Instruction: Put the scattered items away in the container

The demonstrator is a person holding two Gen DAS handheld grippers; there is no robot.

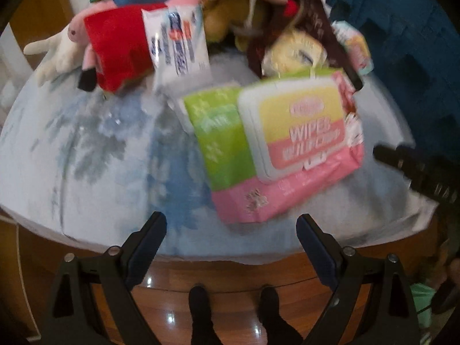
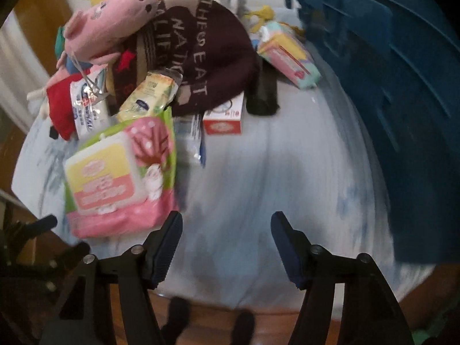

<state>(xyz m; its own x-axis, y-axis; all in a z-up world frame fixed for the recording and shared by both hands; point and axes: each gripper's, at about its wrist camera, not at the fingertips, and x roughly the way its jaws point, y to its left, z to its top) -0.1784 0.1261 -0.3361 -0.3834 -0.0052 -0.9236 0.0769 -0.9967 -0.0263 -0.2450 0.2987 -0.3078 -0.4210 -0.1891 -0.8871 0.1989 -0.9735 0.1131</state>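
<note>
— Two tongs, what do they hold?
— Nothing. Left tongs (image 1: 231,231) gape wide and right tongs (image 2: 227,230) stand apart, both low in frame, ready to grab.
— Where's the wipes pack (image 1: 276,149)?
— Mid-frame on the desk (image 1: 86,149), beside the blue bin (image 2: 388,86) at right.
</note>
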